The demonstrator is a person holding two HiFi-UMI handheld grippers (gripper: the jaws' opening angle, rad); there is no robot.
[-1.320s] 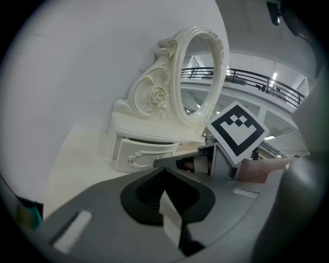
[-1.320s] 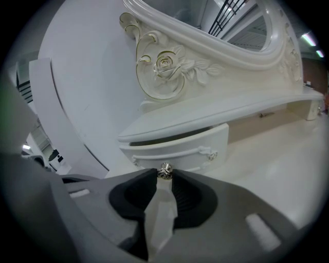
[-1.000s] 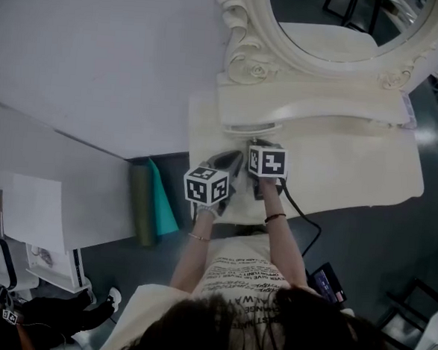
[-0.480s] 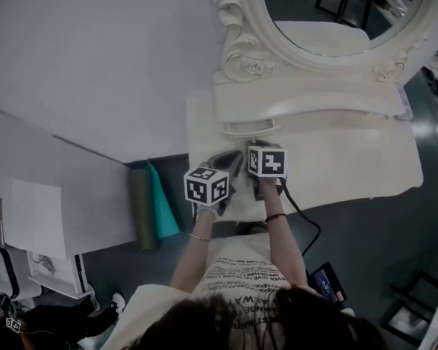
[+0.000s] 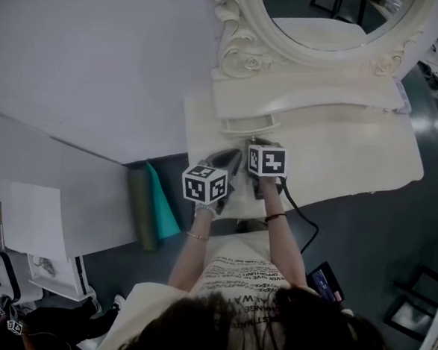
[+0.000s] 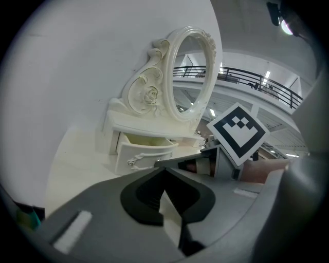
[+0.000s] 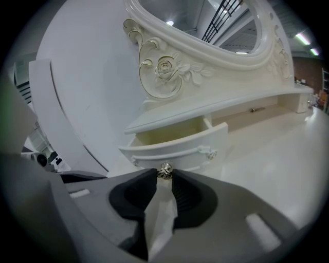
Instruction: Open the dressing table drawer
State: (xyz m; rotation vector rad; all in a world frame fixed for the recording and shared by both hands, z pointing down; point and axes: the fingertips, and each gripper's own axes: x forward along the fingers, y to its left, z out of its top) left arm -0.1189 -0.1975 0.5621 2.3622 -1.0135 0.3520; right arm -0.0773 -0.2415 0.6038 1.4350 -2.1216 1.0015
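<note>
The cream dressing table has a small curved drawer under its mirror shelf, standing pulled out; its inside shows bare. My right gripper is shut on the drawer's small metal knob, which sits between the fingertips. In the head view the right gripper reaches from its marker cube to the drawer front. My left gripper hovers just to its left over the tabletop, shut with nothing in it. The left gripper view shows the left gripper, the drawer and the right gripper's cube.
An ornate oval mirror rises behind the drawer. A second, shut drawer front lies further right. A green roll and a teal sheet lean by the table's left side. A black cable trails from the right gripper.
Only the head view has drifted a little; both grippers and the open drawer stand as they did.
</note>
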